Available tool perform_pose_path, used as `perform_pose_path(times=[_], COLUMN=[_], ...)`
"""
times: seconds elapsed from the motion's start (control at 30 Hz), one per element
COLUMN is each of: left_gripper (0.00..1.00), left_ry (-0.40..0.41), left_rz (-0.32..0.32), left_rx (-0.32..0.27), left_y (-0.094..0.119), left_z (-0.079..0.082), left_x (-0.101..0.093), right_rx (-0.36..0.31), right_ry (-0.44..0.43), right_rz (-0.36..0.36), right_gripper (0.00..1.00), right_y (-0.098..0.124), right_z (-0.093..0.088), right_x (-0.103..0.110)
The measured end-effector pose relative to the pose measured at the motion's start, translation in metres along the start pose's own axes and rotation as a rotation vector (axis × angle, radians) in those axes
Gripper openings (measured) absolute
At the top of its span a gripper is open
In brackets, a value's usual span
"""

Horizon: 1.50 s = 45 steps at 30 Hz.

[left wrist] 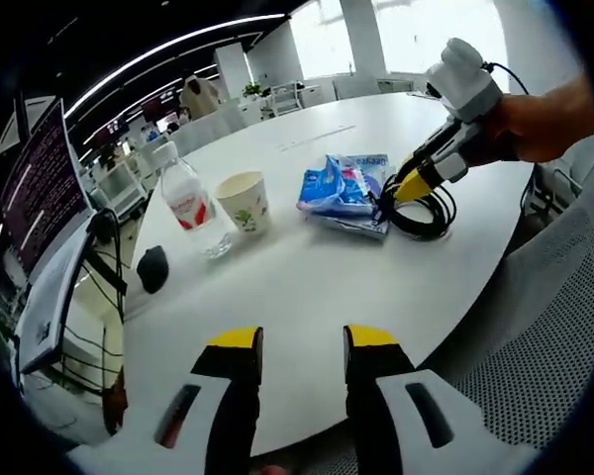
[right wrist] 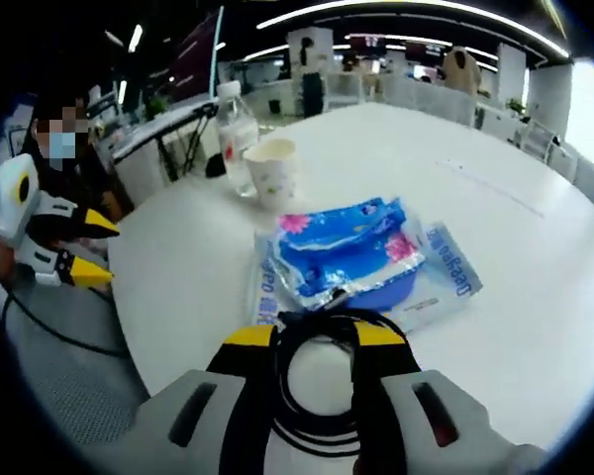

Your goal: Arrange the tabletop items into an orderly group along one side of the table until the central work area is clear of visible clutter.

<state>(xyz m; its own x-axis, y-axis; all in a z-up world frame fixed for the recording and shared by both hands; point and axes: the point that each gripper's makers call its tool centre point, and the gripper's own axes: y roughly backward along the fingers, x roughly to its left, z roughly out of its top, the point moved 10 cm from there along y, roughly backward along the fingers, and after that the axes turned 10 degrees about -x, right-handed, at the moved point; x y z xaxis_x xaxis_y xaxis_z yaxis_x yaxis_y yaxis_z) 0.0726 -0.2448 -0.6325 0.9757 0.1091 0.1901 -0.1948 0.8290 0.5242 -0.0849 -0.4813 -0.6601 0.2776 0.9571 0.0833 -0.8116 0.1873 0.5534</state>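
Note:
On the round white table (left wrist: 277,297) stand a clear water bottle (left wrist: 190,203) and a paper cup (left wrist: 244,201). To their right lie blue plastic packs (left wrist: 345,188) and a black coiled cable (left wrist: 423,216). My left gripper (left wrist: 304,341) hovers open over the near table edge with nothing between its jaws. My right gripper (left wrist: 411,186), held by a hand, points down at the cable's left side. In the right gripper view my right gripper (right wrist: 315,336) stands open with the cable coil (right wrist: 317,396) lying between its jaws, just short of the blue packs (right wrist: 346,257).
A small black object (left wrist: 152,267) lies at the table's left edge. A monitor (left wrist: 40,188) stands on a desk to the left. A grey mesh chair (left wrist: 574,327) is at the right. My left gripper (right wrist: 91,249) shows beyond the table with a person behind it.

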Motion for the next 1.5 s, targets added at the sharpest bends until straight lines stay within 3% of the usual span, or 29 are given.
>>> perform_pose_path(times=[0.4,0.73,1.17,1.5], left_gripper=[0.31,0.31,0.31,0.31], left_ry=[0.0,-0.004,-0.002,0.005], left_rz=[-0.023,-0.03,-0.018,-0.004], left_rx=[0.018,0.027,0.019,0.013], left_y=[-0.002,-0.003,-0.002,-0.002], left_z=[-0.002,-0.002,-0.001,-0.001], left_x=[-0.003,-0.004,-0.003,-0.001], right_rx=[-0.012,-0.018,-0.018,-0.014], right_ry=[-0.113,-0.167,-0.157,-0.107], right_rz=[-0.095,-0.12,-0.114,-0.083], right_gripper=[0.26,0.25,0.25,0.25], right_y=[0.034,0.045,0.042,0.02], right_z=[-0.028,-0.04,-0.027,0.001], right_x=[-0.012,-0.011,-0.017,-0.031])
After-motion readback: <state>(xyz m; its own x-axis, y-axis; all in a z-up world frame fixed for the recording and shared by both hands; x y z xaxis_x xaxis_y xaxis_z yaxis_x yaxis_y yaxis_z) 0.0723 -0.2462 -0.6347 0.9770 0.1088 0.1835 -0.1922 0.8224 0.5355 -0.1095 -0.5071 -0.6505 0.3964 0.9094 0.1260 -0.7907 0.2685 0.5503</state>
